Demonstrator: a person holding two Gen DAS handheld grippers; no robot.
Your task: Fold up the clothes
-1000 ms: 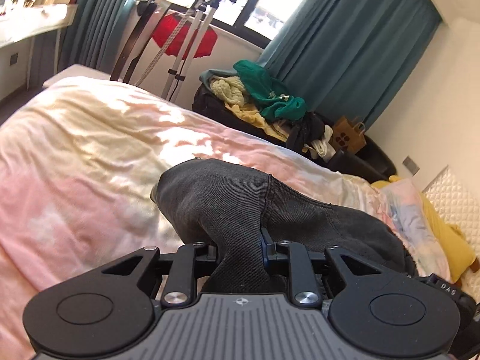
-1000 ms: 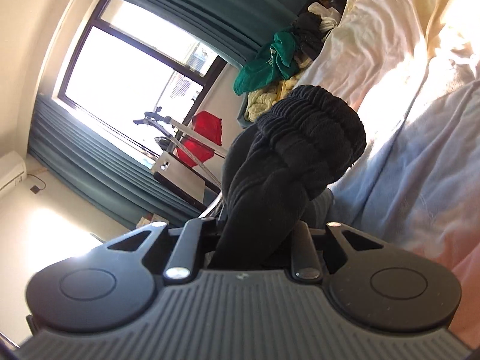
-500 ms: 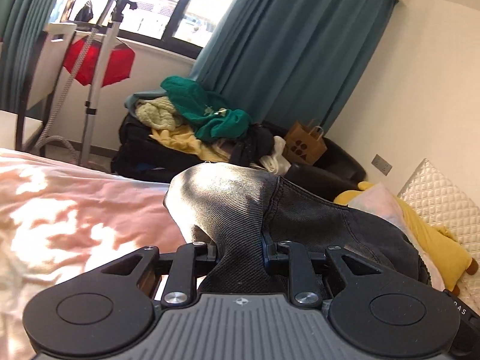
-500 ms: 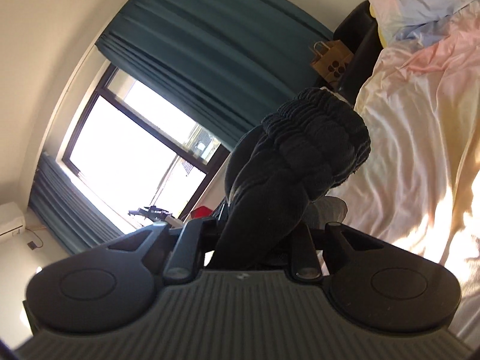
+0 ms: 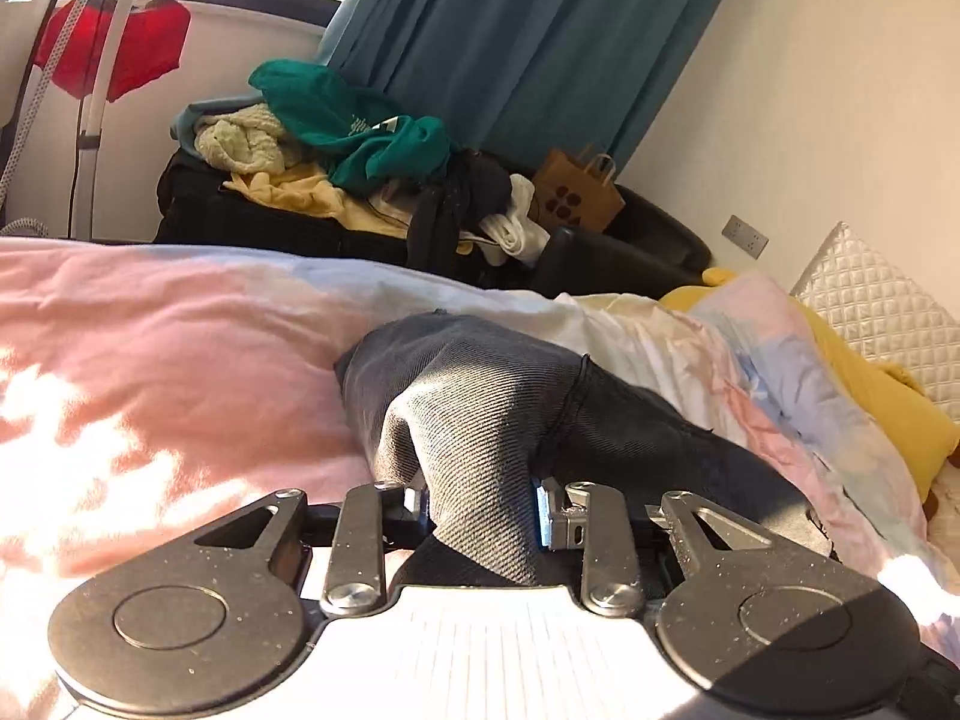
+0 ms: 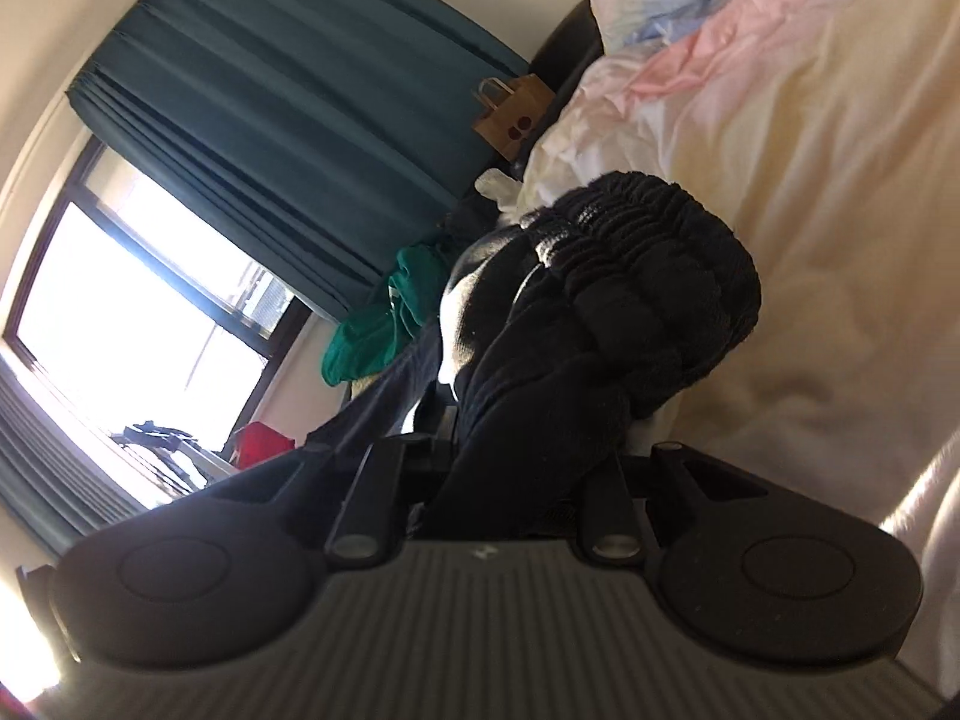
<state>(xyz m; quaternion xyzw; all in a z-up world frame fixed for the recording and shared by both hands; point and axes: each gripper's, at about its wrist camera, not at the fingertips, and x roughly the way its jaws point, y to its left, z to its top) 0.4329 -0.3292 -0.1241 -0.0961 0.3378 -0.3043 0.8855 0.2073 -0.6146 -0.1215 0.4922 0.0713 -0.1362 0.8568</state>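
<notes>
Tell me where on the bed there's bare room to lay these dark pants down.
The pink stretch of bedspread left of the dark pants is bare. Toward the yellow pillow the bedding is rumpled. Beyond the bed's far edge, the clothes pile is crowded.

A: Trousers (image 5: 480, 408) lie on the bed cover (image 5: 150, 348)?
B: Yes, mid-bed. Behind the bed, a clothes pile (image 5: 336, 156) on a suitcase (image 5: 198, 210); paper bag (image 5: 579, 198) to its right, curtain (image 5: 528, 42) behind.
</notes>
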